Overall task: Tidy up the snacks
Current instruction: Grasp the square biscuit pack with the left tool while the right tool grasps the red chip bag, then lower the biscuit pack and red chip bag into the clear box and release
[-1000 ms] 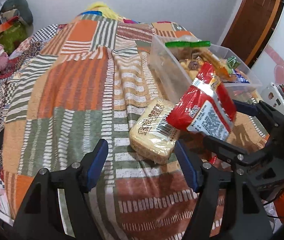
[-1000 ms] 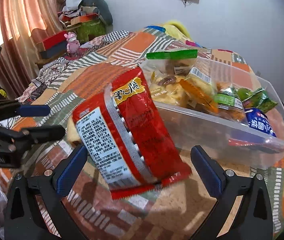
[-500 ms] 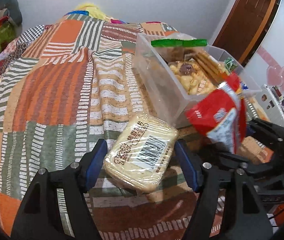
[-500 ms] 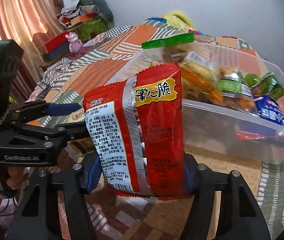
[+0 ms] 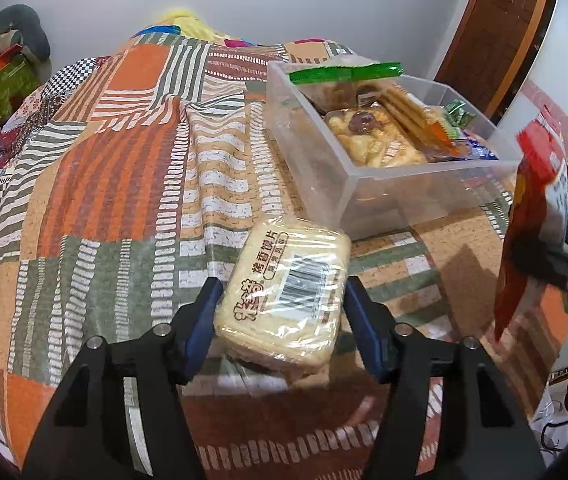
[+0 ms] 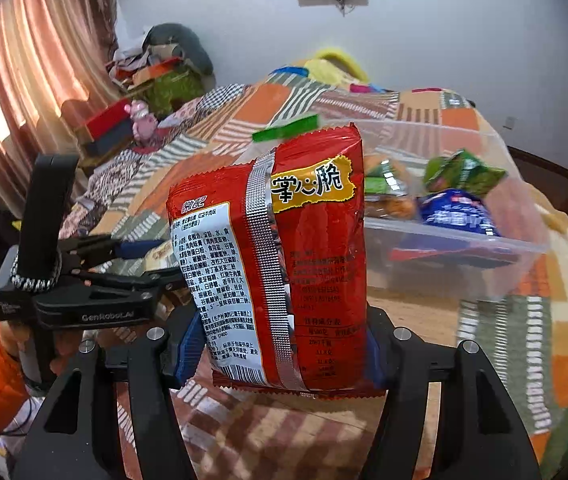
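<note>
snacks gripped in both grippers, clear bin [image 5: 368, 184] just ahead on the patchwork cover [image 5: 115, 184].
left gripper [image 5: 279, 316] is clamped on the pale biscuit pack [image 5: 284, 296], low over the cover; right gripper [image 6: 279, 352] pinches the red noodle bag [image 6: 279, 256] upright, near the bin's front wall. best to lift each clear of the rim, then release into the bin's bare near end.

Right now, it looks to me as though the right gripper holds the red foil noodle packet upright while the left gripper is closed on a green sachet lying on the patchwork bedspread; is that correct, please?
Not quite. The left gripper is closed on a pale clear-wrapped biscuit pack, not a green sachet, as the left wrist view shows. The rest holds: the right gripper holds the red foil noodle packet upright, and the pack lies on the patchwork bedspread.
</note>
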Tool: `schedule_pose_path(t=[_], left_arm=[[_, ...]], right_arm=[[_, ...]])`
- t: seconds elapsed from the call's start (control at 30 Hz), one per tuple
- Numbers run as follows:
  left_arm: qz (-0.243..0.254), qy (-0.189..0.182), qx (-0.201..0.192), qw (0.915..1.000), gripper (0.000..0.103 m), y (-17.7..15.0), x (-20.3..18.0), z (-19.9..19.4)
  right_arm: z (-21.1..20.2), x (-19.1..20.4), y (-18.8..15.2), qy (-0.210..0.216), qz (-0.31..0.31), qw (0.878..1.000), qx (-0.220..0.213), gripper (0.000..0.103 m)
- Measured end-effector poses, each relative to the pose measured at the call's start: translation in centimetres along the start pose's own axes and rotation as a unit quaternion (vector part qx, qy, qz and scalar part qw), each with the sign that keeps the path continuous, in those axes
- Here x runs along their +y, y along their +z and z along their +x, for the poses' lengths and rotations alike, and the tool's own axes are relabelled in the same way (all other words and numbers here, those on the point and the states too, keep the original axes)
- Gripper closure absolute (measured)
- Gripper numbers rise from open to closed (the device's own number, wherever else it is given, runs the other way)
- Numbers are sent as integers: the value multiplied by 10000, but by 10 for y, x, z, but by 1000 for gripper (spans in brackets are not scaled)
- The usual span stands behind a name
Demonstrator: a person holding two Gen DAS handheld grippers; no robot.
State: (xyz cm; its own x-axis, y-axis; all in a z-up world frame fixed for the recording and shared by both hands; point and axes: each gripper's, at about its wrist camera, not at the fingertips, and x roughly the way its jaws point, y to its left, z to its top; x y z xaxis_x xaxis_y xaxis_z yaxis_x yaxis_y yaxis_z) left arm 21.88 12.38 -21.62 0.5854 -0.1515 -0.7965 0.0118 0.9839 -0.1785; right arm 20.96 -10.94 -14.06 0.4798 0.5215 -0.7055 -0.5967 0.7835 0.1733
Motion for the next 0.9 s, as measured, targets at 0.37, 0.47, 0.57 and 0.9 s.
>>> schedule_pose_path(t=[0.37,0.47,0.57,0.9], left_arm=[[-6,206,-392,9990,48,-6,-16,-55],[-58,250,-611,9978,48,3,-21,-72],[-97,173,-821,9964,48,16,-28,-84],[-115,-238,-1063,9940,48,75,-66,-68]], right_arm=[[-35,-30,6,-327,250,9982,-431,43],[-43,-37,13,-481,269,9968,-585,43],[-49,-43,21,-601,299,9949,-754,43],[-35,-61,54,-995,307,9896,-996,43]])
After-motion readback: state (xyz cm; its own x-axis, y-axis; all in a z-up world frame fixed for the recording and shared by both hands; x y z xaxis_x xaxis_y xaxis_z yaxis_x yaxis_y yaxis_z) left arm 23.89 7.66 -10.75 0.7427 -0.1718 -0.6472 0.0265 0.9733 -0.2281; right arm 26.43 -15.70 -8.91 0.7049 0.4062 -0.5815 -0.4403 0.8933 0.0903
